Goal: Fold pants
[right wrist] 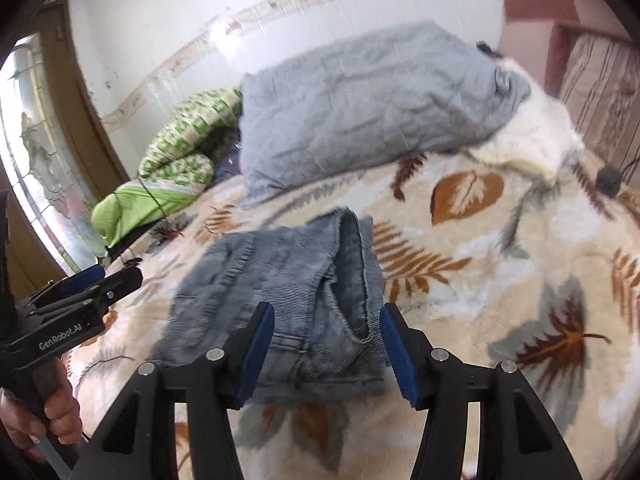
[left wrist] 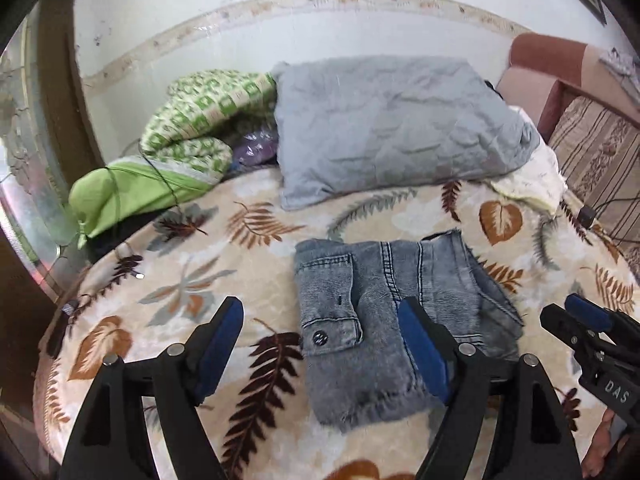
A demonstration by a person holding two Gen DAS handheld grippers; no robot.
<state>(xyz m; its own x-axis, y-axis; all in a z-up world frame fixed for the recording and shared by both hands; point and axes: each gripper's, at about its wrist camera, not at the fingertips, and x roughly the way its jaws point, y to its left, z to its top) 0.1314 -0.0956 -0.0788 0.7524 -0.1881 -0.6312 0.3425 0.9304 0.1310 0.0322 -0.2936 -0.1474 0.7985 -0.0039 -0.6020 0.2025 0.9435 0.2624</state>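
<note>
The denim pants (left wrist: 400, 320) lie folded into a compact, roughly square bundle on the leaf-patterned blanket (left wrist: 248, 292) that covers the bed, towards its near edge and well short of the pillows at the wall side. A buttoned pocket flap faces up on the bundle's left half, the frayed hem runs along its near edge, and the layered leg openings show at its right side, so the fold looks essentially complete. The left gripper (left wrist: 320, 344) hangs above the bundle's left part with its jaws wide and nothing between its blue pads; the right gripper (right wrist: 326, 352) sits above the bundle's near right corner, jaws at a moderate gap and likewise gripping no cloth. Both appear to have let go so that the bundle can settle flat under its own weight. In the right wrist view a hand (right wrist: 52, 412) grips the handle of the left tool. Beyond the pants, a grey pillow (left wrist: 396, 128) leans at the far edge of the bed, with a green patterned quilt (left wrist: 192, 128) bunched at the far left corner and a striped cushion (left wrist: 600, 152) off the right side.
</note>
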